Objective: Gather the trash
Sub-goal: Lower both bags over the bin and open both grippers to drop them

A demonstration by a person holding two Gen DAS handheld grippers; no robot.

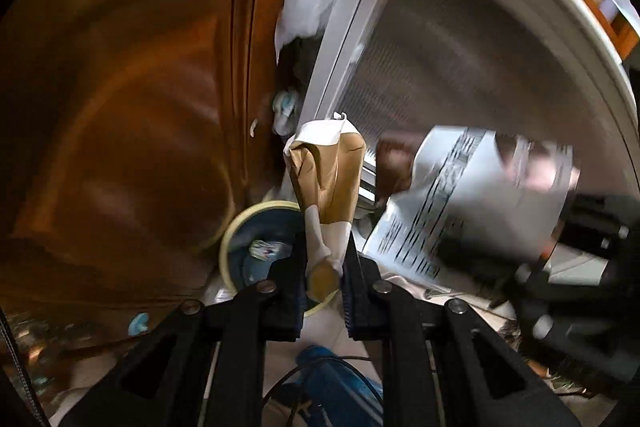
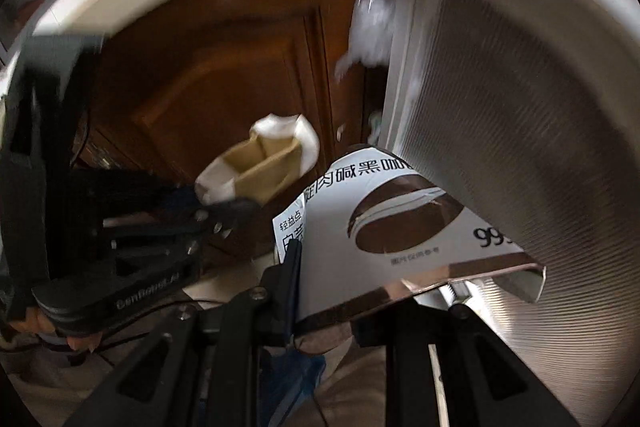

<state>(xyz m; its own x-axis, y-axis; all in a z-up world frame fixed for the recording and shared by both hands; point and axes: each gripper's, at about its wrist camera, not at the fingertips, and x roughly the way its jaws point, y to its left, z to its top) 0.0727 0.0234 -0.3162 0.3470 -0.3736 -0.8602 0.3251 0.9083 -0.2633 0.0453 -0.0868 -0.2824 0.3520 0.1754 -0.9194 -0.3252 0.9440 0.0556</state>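
Brown and white crumpled paper [image 1: 324, 183] sits clenched in the left gripper [image 1: 325, 279], held above a round bin [image 1: 234, 239] beside a wooden cabinet door [image 1: 120, 107]. From the right wrist, the right gripper [image 2: 320, 291] is clamped on a flattened coffee box [image 2: 400, 223], just beside a ribbed metal panel [image 2: 520, 147], with the left gripper's paper near it.

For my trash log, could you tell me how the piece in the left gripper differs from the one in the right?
The left gripper pinches a crumpled brown-and-white paper bag, plain and unprinted. The right gripper clamps a flattened white coffee carton, broad, stiff and covered in black print. Both are paper trash, firmly gripped above the floor.
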